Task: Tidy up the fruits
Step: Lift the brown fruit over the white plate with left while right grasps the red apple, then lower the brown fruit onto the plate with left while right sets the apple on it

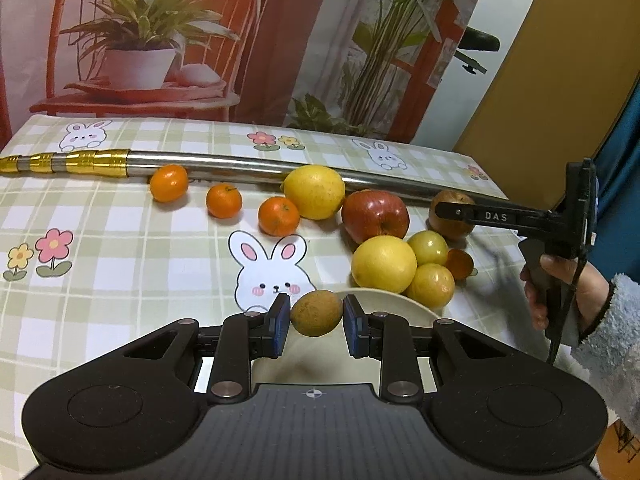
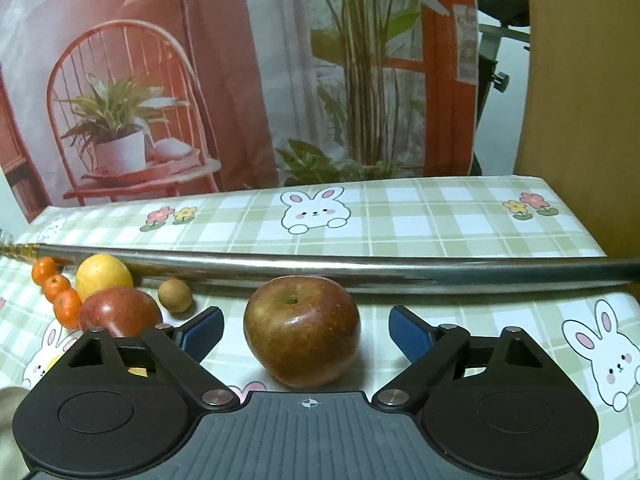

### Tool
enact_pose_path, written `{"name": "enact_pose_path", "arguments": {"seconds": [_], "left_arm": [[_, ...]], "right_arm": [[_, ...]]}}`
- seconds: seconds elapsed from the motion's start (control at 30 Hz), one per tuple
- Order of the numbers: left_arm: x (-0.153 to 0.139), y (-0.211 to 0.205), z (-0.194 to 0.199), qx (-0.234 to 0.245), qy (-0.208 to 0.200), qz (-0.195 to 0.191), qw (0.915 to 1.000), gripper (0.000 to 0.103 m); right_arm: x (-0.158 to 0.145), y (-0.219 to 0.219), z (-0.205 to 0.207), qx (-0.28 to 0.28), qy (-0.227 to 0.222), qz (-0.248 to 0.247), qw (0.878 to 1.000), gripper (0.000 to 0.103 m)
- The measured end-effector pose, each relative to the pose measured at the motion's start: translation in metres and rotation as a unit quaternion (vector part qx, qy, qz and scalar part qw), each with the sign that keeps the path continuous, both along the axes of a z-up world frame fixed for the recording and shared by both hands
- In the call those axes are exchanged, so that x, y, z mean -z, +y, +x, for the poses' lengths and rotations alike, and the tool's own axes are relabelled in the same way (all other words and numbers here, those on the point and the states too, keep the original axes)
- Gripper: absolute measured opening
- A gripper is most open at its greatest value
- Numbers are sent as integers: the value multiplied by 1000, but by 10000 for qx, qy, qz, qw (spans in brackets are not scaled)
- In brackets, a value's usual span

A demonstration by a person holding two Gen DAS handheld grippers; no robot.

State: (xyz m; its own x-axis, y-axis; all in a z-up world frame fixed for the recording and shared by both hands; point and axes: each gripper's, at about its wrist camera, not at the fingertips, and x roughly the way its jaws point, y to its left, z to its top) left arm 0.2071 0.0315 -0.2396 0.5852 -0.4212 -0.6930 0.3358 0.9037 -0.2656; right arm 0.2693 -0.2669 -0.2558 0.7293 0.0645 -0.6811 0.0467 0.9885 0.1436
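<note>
My left gripper point(image 1: 316, 314) is shut on a small brown-green fruit point(image 1: 317, 313) and holds it over the rim of a pale plate point(image 1: 394, 300). Beyond it lie three tangerines point(image 1: 224, 200), a lemon point(image 1: 315, 191), a red apple point(image 1: 375, 215), a yellow citrus point(image 1: 383, 264) and two yellow plums point(image 1: 430, 285). My right gripper point(image 2: 306, 330) is open, its blue pads either side of a dark red apple point(image 2: 302, 330) on the tablecloth without touching it. The right gripper also shows in the left wrist view point(image 1: 440, 210), at that apple point(image 1: 452, 216).
A long steel pole point(image 1: 260, 168) with gold bands lies across the table behind the fruit, and shows in the right wrist view point(image 2: 360, 270). A small brown fruit point(image 2: 175, 295) lies left of the apple. A printed backdrop stands behind the table.
</note>
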Motion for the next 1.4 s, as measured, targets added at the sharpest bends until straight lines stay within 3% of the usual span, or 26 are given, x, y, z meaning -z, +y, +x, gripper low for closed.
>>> {"name": "enact_pose_path", "arguments": {"seconds": [0.37, 0.6, 0.87, 1.13, 1.4], "left_arm": [[7, 2, -11, 26, 119, 6, 9999, 30], [10, 2, -23, 129, 151, 80, 9998, 30], [18, 8, -35, 166, 259, 133, 9994, 30], [21, 10, -42, 149, 288, 271, 9991, 30], [25, 11, -44, 73, 306, 408, 9987, 30]], "right_arm": [[11, 6, 10, -121, 164, -198, 9996, 62], [5, 13, -3, -178, 143, -255, 9994, 61], [-26, 22, -48, -373, -173, -118, 9991, 61], [-60, 54, -96, -956, -396, 168, 9945, 61], [-59, 104, -126, -1651, -170, 221, 9859, 61]]}}
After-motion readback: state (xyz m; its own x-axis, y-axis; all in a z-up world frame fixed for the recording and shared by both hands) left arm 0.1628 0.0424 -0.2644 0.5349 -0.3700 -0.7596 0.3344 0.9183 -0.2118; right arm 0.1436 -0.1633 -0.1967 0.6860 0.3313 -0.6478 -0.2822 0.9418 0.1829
